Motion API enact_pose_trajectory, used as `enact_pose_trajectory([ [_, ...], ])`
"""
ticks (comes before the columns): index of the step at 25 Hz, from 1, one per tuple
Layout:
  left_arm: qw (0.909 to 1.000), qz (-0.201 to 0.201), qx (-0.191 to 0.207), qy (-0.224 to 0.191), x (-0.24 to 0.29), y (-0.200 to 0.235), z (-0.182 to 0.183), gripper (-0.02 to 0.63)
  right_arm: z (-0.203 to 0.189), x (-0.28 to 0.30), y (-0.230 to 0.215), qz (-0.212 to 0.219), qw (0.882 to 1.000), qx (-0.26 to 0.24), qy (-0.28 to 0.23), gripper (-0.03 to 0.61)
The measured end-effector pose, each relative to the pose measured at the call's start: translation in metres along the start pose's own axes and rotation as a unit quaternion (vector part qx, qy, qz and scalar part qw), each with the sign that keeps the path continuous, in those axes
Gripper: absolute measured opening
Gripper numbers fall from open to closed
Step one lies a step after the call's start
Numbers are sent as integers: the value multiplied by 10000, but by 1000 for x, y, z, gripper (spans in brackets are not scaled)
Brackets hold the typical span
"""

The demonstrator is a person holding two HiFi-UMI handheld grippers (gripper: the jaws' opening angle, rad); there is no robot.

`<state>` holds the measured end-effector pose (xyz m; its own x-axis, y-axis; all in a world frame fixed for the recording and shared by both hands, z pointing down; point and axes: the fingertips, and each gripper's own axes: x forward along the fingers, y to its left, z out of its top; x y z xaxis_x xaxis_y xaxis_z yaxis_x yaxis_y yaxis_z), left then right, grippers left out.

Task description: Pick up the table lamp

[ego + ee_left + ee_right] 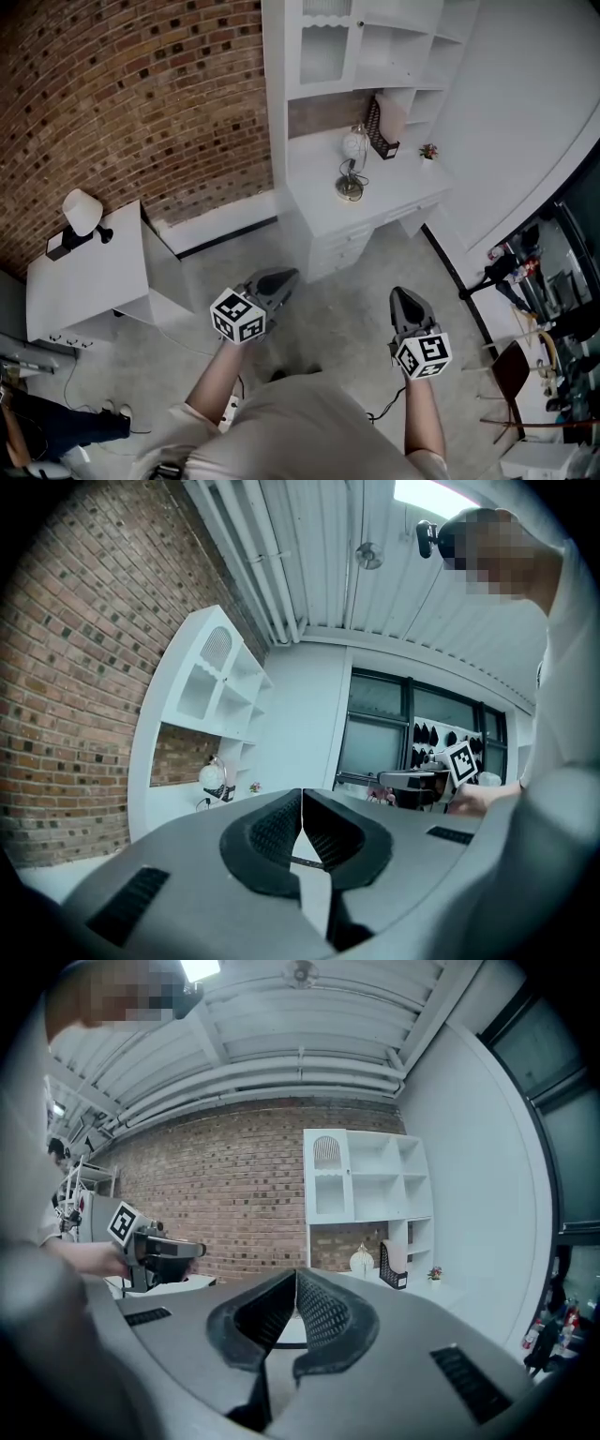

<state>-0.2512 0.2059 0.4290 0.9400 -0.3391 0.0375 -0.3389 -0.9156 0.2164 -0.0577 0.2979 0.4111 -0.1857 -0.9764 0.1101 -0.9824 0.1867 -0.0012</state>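
Desk (pixel 403 192), table lamp (pixel 350 169); shaded lamp (pixel 82 211) head view only

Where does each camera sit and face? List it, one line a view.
Head view: on the person's head, steeply down at floor and white desk; forearms, shirt, left gripper, right gripper show.
Left gripper view: on that gripper, level along its shut jaws toward desk and windows; right gripper and hand show.
Right gripper view: on that gripper, along its shut jaws toward the brick wall; left gripper shows.
Shared: all three show the round lamp on the desk.
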Motion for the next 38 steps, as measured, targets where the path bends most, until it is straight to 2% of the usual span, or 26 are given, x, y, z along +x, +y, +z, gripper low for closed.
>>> enact_pose_trajectory([
  [9,10000,33,-12,69,10,-12,-3,120,-6,-1,-7,208,9998,-22,6,97],
  [15,9999,89,-146,13,18,-19,-6,158,-10,-5,-16,311,9995,-73,55,114],
  [24,9995,213,-200,109,29,-23,-19,167,-17,-4,-33,380,9992,-43,153,118],
  [30,9993,159,-210,247,38,-3,-26,167,-25,17,-39,282,9992,180,207,118],
  [38,9992,10,-94,392,67,58,-18,167,-22,78,-50,104,9994,205,251,120],
])
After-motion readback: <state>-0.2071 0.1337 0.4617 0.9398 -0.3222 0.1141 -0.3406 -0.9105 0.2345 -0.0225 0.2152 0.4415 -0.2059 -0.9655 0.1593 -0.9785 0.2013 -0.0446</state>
